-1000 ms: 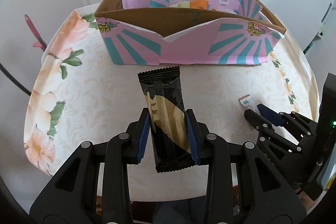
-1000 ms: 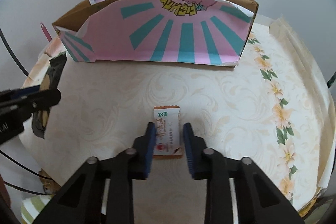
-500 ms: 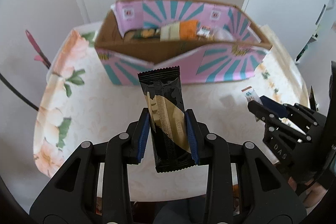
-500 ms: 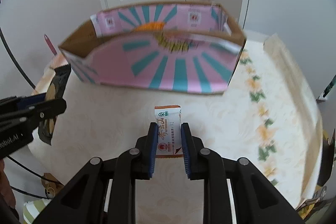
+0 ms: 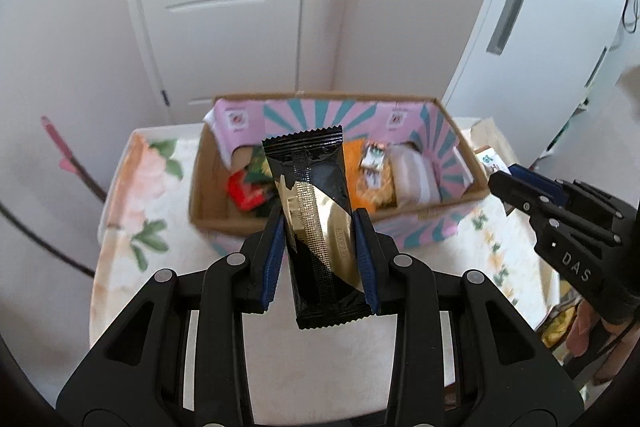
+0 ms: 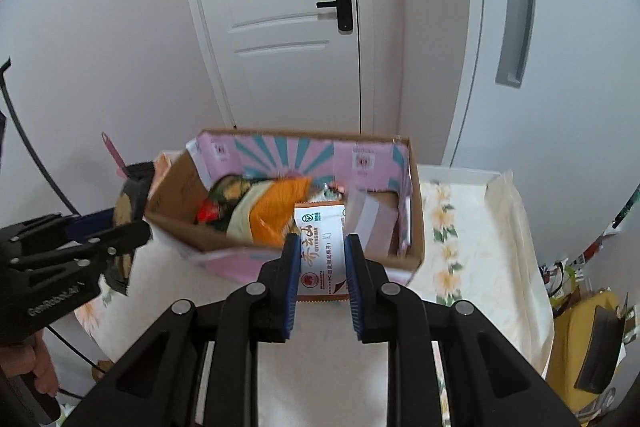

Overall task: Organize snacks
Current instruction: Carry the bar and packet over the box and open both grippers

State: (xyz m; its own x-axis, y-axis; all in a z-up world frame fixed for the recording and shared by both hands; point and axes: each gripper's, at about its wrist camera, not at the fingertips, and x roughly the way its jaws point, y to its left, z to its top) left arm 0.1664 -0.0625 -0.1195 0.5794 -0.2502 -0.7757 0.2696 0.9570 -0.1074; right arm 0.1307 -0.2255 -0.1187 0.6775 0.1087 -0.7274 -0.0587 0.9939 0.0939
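My left gripper is shut on a long black and gold snack bar and holds it in the air before the open cardboard box. My right gripper is shut on a small white and orange snack packet, raised near the box's front wall. The pink and teal box holds several snacks: an orange pack, a red one, pale packs. The right gripper also shows at the right of the left wrist view, the left gripper at the left of the right wrist view.
The box stands on a small table with a floral cloth. A white door and walls lie behind. A yellow object sits low to the right of the table.
Both grippers have risen well above the table with their snacks, so the inside of the box now shows from above. The box looks farther and lower.
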